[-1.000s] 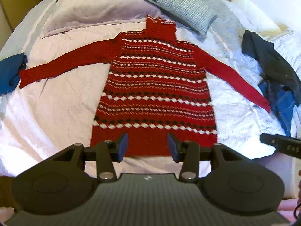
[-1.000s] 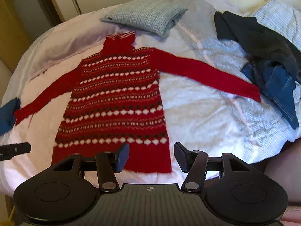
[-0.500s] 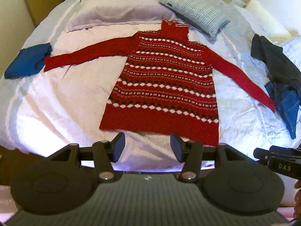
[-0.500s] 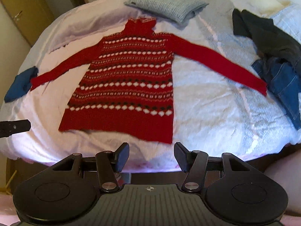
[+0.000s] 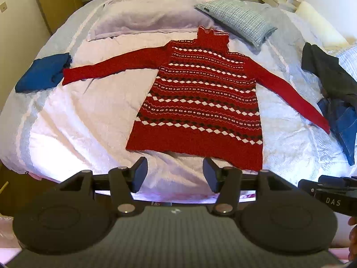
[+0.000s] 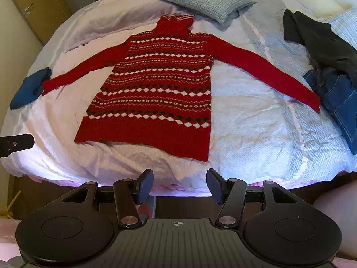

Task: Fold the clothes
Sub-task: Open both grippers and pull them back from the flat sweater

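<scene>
Presently we list one red sweater [image 5: 200, 102] flat on the bed [image 5: 89, 116], hem at six o'clock; left gripper [image 5: 174, 174] jaws opening, empty, right gripper [image 6: 179, 186] jaws apart, empty: pinch both hem corners evenly.

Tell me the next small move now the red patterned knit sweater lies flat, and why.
Probably bring the left gripper to the sweater's left sleeve cuff to fold it inward. The red patterned knit sweater lies spread, sleeves out; both grippers hold nothing, the left's jaws opening, right gripper open.

- Soft indoor light; the bed [image 5: 73, 120] cover glares white at six o'clock.
- Fisheye bends every edge; corners fall dark, fabric detail slightly soft.
</scene>
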{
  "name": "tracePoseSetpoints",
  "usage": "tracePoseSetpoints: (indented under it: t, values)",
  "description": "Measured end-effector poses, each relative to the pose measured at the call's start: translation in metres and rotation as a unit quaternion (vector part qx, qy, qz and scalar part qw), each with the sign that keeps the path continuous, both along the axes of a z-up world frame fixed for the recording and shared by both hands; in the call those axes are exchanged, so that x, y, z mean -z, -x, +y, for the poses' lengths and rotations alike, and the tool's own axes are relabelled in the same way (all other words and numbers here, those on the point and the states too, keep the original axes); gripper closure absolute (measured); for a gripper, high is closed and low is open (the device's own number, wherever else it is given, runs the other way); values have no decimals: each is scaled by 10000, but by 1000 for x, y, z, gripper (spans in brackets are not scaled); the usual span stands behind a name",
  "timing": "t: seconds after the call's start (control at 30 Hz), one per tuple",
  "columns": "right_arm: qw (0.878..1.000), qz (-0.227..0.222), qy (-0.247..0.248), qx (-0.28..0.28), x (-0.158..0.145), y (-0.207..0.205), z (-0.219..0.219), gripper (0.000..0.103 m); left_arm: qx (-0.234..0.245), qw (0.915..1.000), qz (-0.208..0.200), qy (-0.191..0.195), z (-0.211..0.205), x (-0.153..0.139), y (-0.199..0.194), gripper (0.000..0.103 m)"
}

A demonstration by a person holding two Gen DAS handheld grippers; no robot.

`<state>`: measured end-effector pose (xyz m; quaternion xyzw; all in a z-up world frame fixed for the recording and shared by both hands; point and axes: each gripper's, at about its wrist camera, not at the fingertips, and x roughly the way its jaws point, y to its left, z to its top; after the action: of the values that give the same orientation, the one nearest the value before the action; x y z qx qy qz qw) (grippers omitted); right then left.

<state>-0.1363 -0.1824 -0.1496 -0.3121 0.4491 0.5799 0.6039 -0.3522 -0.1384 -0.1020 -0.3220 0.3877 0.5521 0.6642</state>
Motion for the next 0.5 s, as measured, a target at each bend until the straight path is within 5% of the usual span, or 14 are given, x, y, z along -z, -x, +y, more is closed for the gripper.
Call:
tracePoseSetpoints:
  t: [0.5]
  values:
    - [9999, -52, 146, -48, 8, 2, 5, 47, -106, 9997, 77, 184, 6, 12, 4, 52]
